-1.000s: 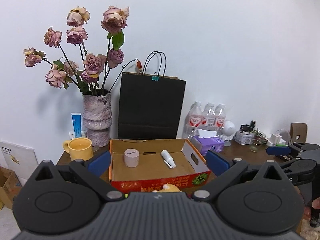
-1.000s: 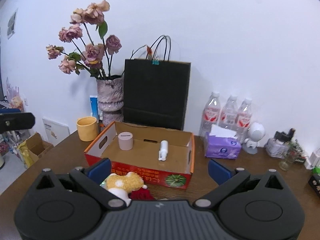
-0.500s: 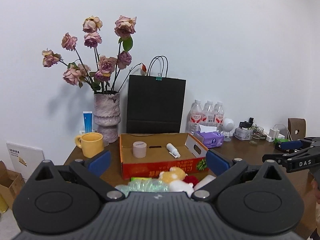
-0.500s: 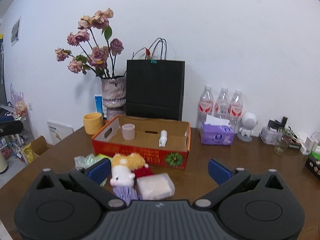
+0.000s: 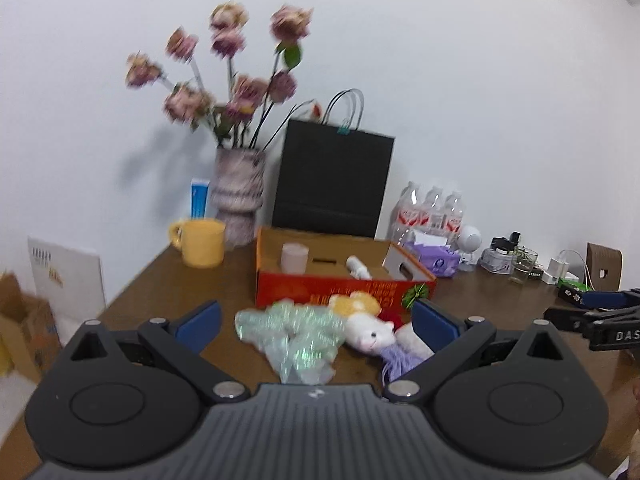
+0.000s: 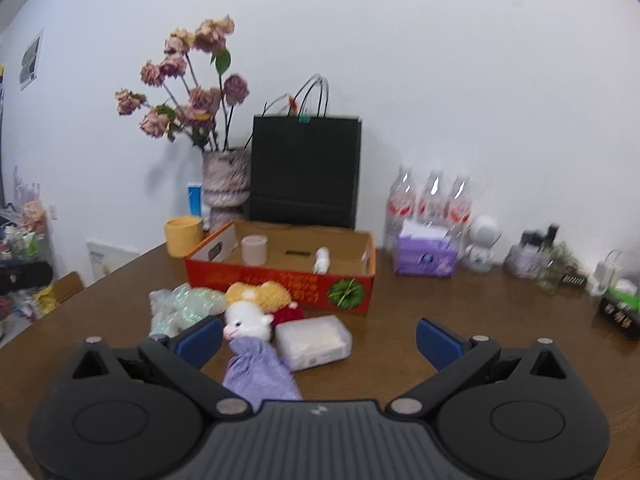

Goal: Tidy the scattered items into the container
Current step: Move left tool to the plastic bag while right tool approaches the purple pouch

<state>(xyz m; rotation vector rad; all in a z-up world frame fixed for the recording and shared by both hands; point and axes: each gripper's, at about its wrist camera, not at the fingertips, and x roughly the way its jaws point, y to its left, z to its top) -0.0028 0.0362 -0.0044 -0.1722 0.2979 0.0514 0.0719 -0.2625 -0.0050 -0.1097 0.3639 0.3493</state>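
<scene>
An open red cardboard box [image 5: 344,288] [image 6: 280,280] sits mid-table and holds a pink cup [image 6: 254,250] and a small white bottle [image 6: 321,260]. In front of it lie a crumpled green plastic wrap [image 5: 296,330] [image 6: 188,304], a white plush doll with yellow hair and a purple dress [image 5: 370,334] [image 6: 250,322], and a clear packet [image 6: 314,342]. My left gripper [image 5: 316,322] is open, hanging above the wrap and the doll. My right gripper [image 6: 318,338] is open, with the doll and the packet between its fingers' line of sight.
Behind the box stand a vase of dried roses [image 6: 224,184], a black paper bag [image 6: 306,172], a yellow mug [image 5: 200,242], water bottles [image 6: 432,204], a purple tissue pack [image 6: 424,256] and small clutter [image 6: 560,268] at the right. Bare brown table [image 6: 420,320] lies right of the packet.
Both grippers have drawn back from the box and tipped down, so the wrap, doll and packet now show in front of the box. Both stay open.
</scene>
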